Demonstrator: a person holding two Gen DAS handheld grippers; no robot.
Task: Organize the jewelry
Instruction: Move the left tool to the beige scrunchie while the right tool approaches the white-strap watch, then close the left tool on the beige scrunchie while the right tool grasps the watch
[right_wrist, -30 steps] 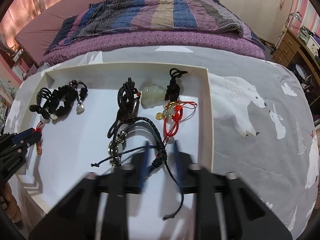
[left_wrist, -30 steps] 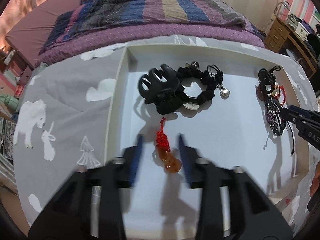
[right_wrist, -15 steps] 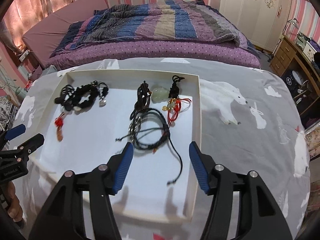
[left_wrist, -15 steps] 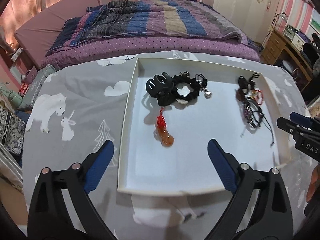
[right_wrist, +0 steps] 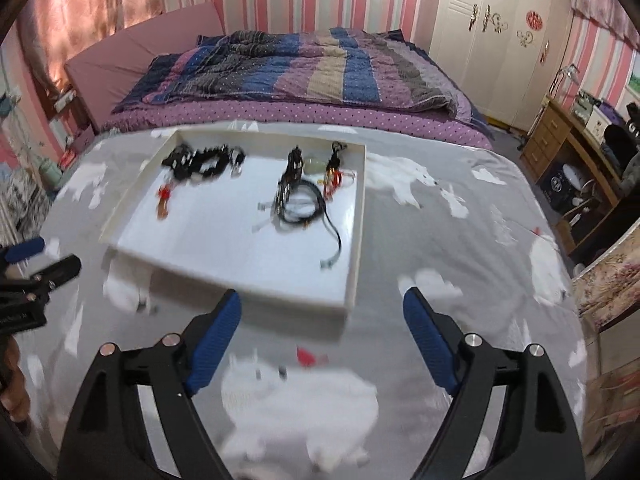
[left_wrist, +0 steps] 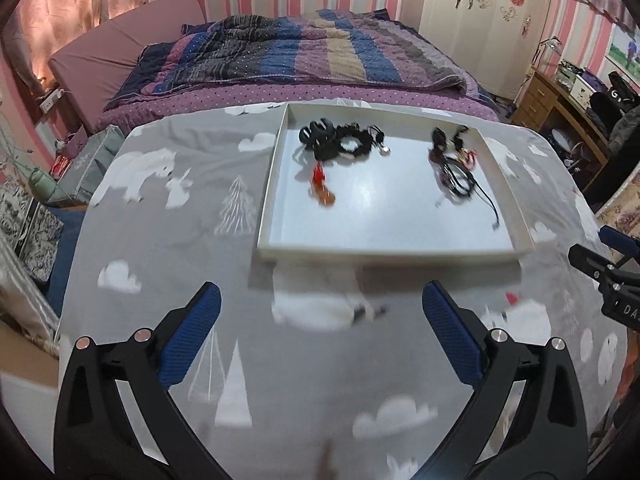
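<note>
We've got both claws, left (left_wrist: 320, 332) and right (right_wrist: 322, 332), spread wide and empty, with the jewelry (left_wrist: 340, 146) in the tray (left_wrist: 384, 256) well ahead of them.

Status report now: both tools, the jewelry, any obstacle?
Left tool open, empty. Right tool open, empty. Jewelry in white tray: amber pendant left, black cords right. Nothing in the way.

The middle and near part of the white tray (left_wrist: 384, 254) lie bare between the black hair-tie pile (left_wrist: 340, 142) at its far left and the cord bracelets (left_wrist: 456, 172) at its far right, while its low rim stands in the way.
</note>
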